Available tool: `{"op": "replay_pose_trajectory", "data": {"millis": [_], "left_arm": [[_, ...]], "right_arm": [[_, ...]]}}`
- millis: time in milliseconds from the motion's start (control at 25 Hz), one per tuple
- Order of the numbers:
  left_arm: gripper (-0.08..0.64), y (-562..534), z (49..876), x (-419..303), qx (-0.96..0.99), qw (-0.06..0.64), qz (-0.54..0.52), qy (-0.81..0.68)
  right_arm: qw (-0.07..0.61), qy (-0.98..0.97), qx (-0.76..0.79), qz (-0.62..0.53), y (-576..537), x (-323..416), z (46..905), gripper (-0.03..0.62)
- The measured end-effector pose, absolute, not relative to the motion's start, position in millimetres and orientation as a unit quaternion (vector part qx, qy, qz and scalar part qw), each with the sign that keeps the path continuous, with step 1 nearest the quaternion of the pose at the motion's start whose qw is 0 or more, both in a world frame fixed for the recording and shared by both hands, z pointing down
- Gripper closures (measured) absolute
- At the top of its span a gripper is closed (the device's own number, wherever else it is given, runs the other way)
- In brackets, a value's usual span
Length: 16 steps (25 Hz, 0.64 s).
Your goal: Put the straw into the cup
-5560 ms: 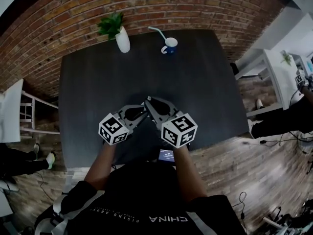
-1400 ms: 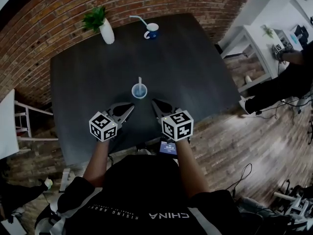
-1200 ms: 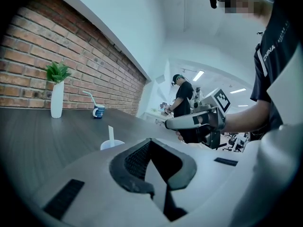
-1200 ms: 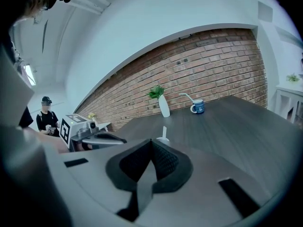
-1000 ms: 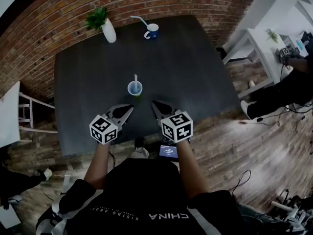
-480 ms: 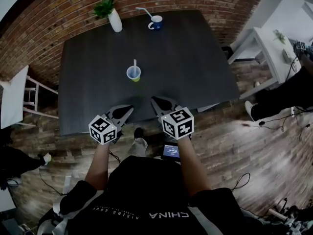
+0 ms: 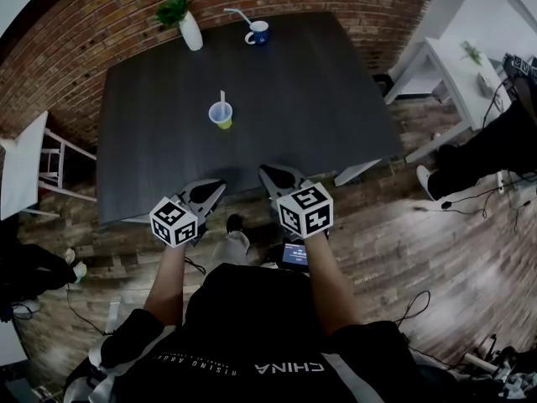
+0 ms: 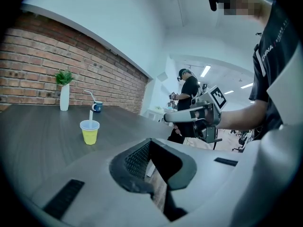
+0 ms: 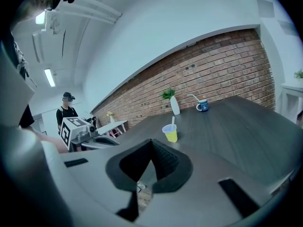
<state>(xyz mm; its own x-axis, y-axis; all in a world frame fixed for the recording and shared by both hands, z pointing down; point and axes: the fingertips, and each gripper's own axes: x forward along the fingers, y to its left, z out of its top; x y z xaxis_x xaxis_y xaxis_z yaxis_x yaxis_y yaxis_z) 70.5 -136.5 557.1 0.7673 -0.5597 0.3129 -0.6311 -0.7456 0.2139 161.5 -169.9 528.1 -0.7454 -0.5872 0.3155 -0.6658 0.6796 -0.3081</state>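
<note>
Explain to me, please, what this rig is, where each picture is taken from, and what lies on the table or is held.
No robot: a person holds a two-jaw gripper in each hand. The head view looks down from a camera on the person's head; the other two cameras ride on the left gripper and right gripper, looking along their jaws. On the dark table stand a yellow cup with a white straw in it, a blue mug with a bent straw, and a white vase of green leaves. Both grippers are shut and hold nothing.
</note>
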Motion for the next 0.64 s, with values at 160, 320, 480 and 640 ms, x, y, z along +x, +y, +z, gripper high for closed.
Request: {"op": "replay_pose_trajectory", "data": {"millis": [160,320,480,640], "left_arm": [[0.557,-134.3,553.6,74.2,0.929,0.15,0.115,-0.317],[0.557,-131.7,551.6,80.9,0.931,0.144,0.12,-0.312],[0.557,-129.4,549.4,84.1,0.931,0.14,0.123,-0.313],[0.557,-126.4,549.5,87.5,0.931,0.136,0.125,-0.314]], "right_arm": [[0.094,-0.911,0.346,0.202,-165.2,165.9,525.1,0.588],[0.089,-0.912,0.344,0.202,-162.7,170.7,522.1,0.588],[0.085,-0.915,0.34,0.201,-160.6,173.1,518.2,0.588],[0.081,-0.916,0.337,0.201,-158.7,176.1,516.6,0.588]]}}
